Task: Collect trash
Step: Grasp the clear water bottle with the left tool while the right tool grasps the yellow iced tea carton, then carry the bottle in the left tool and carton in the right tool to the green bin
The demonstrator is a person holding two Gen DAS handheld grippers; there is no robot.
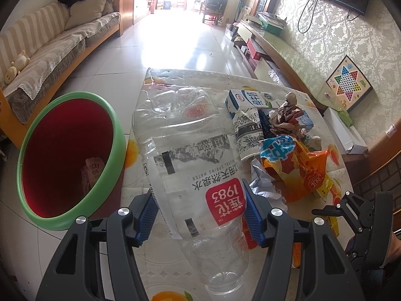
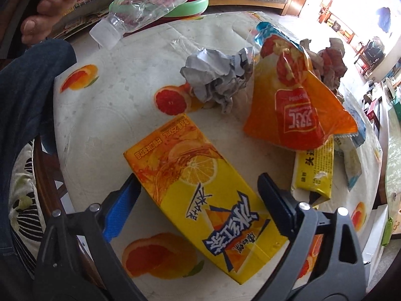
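A: Nearest item, right side. The right gripper points down over the yellow lemon-tea carton, which lies flat on the tabletop. Its fingers stand apart on either side of the carton. The blue pad looks just at the carton's left edge, the other is clear of it, and nothing is pressed.

B: Handling?

A: Judged a light paperboard box, likely drained, stiff along the edges and soft on the broad faces. Best taken across the narrow width at mid-length, where the fingers now bracket it. Glossy print could slip, and a hard squeeze would dent it.

B: Left side?

A: The left gripper has its fingers closed on a clear plastic water bottle, pads on the labelled middle, cap end toward the camera. The bottle appears empty, thin-walled and already dented, so very light and springy. The mid-body grip looks sound.

B: Beyond that?

A: Behind the carton lie a crumpled grey paper ball and an orange snack bag, both soft, weightless and easy to pinch anywhere. A milk carton sits farther back on the tabletop.

B: Destination?

A: The green-rimmed bin stands on the floor just beside the tabletop, left of the bottle, with one wrapper visible inside.
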